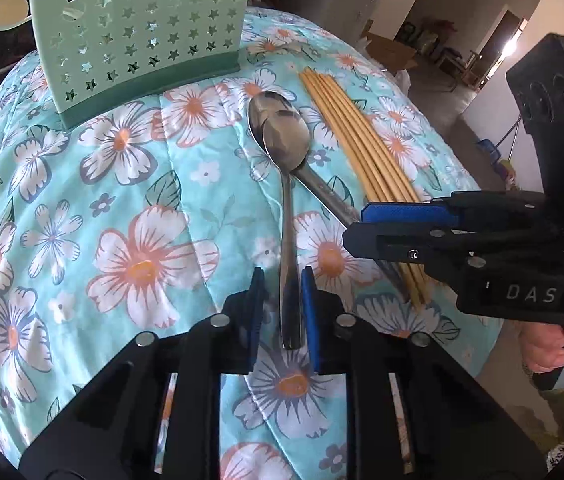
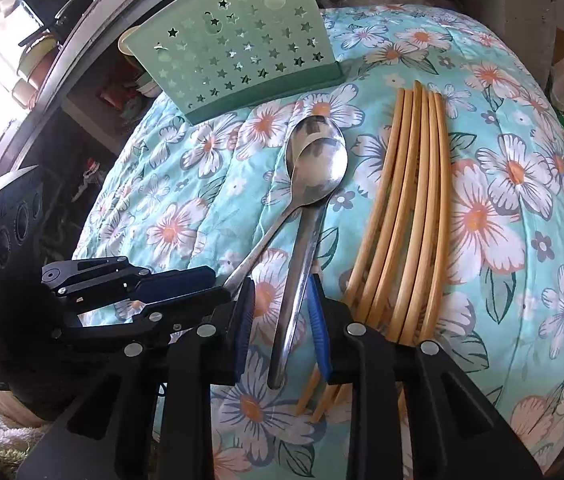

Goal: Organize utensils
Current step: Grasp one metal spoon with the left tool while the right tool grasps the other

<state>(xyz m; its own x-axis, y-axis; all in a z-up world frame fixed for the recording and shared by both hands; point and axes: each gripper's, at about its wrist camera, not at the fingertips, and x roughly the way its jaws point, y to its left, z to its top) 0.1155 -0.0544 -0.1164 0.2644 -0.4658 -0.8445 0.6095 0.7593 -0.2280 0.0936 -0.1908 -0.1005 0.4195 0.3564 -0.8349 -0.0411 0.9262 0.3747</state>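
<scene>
2 shiny spoons lie on a flowery blue cloth (image 1: 82,208), bowls stacked, handles spread apart; the top spoon (image 1: 286,200) has its handle between the blue pads of the left gripper (image 1: 283,304), which sits narrow around it with small gaps each side; the under spoon (image 2: 301,240) has its handle between the pads of the right gripper (image 2: 282,312), also narrow, and I cannot tell if the pads touch it; a bunch of yellow chopsticks (image 2: 405,216) lies just beside the spoons; a green holder (image 1: 138,36) with star holes stands upright at the far end of the cloth.
</scene>
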